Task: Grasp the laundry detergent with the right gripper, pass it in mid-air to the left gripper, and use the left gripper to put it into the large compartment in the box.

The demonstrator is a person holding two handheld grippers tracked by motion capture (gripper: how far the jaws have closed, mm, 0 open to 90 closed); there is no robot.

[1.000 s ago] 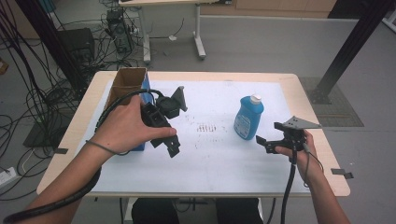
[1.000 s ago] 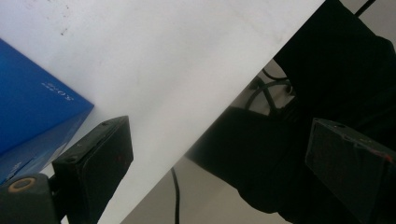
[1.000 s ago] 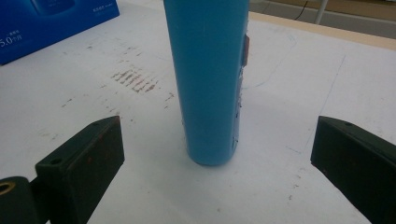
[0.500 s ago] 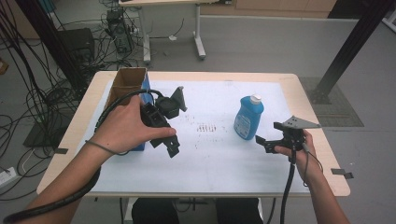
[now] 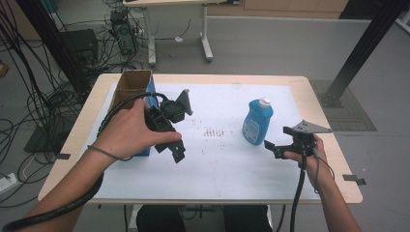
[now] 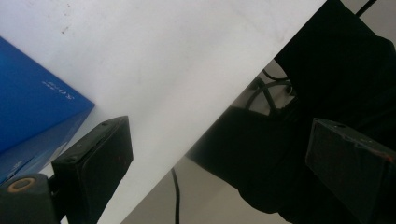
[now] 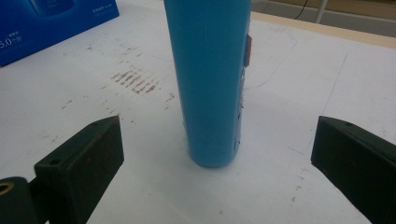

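A blue bottle [image 5: 256, 121] with a white cap stands upright on the white sheet, right of centre. My right gripper [image 5: 276, 137] sits just right of it, pointing at it, apart from it. In the right gripper view the bottle [image 7: 208, 79] rises straight ahead, centred on my open right gripper [image 7: 215, 128], whose jaws stand wide on either side of it. A hand holds my left gripper [image 5: 183, 126] at the left, open, beside an open blue box [image 5: 130, 84]. In the left gripper view my left gripper [image 6: 219, 140] looks past the blue box [image 6: 32, 107] to the table's near edge.
The white sheet [image 5: 217, 169] covers most of the wooden table [image 5: 333, 159]. Dark scuff marks [image 5: 212, 132] lie at its centre. Cables and a black unit [image 5: 82, 43] crowd the floor at the left, and a black post [image 5: 367, 43] stands at the far right.
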